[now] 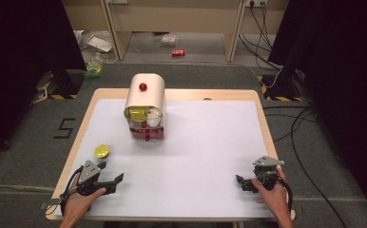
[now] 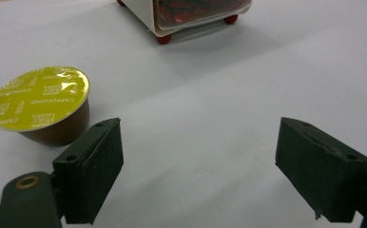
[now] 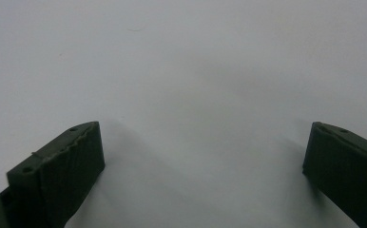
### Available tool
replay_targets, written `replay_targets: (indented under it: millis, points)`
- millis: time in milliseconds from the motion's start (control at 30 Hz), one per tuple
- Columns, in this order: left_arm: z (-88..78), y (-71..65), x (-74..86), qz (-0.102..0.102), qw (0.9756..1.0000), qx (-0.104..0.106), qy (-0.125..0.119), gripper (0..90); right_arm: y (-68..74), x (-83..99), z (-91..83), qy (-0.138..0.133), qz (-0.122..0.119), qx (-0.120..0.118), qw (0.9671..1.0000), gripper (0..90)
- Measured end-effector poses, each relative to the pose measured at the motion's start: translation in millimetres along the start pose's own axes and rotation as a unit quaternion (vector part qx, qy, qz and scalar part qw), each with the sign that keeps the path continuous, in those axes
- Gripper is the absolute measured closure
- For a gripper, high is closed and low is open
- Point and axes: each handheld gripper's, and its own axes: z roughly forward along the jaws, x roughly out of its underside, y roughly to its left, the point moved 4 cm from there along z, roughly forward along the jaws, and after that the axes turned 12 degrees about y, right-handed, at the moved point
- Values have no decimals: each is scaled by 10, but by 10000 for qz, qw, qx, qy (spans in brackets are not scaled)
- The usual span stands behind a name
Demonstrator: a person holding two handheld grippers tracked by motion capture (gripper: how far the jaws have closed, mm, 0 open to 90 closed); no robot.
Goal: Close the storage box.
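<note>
Left tongs [image 1: 109, 175] rest low at the near left corner of the counter [image 1: 210, 156], jaws wide apart, gripping nothing. The yellow-lidded capsule [image 1: 101, 151] stands upright on the counter just beyond them, beside the left jaw, not touching. Right tongs [image 1: 242, 183] sit at the near right, jaws apart and empty. The capsule dispenser [image 1: 145, 107] stands farther back.

Both forearms are bare, with no sleeves reaching the wrists. The left gripper [image 1: 109, 173] is black, topped by a grey three-cornered plate, and a dark cable trails from it. The right gripper [image 1: 241, 182] is built alike, with its own grey plate and looping black cable. Close up, the jaws are blocky, matt black pads (small round screw holes dot their top edges), faintly ribbed.
</note>
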Motion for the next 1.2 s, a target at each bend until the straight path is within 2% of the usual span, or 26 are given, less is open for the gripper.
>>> replay_targets:
  millis: [233, 367, 733, 1200]
  points:
    - [-71, -1, 30, 4, 10000, 18, 21, 159, -1, 0, 0, -2, -10, 3, 10000, 2]
    - [-102, -7, 52, 82, 9999, -33, 75, 159, -1, 0, 0, -2, -8, 2, 10000, 2]
    - [-164, -55, 152, 189, 9996, -11, 214, 158, -1, 0, 0, -1, -10, 2, 10000, 2]
    - [-234, -19, 373, 17, 9995, -53, 298, 158, -1, 0, 0, -1, -11, 5, 10000, 2]
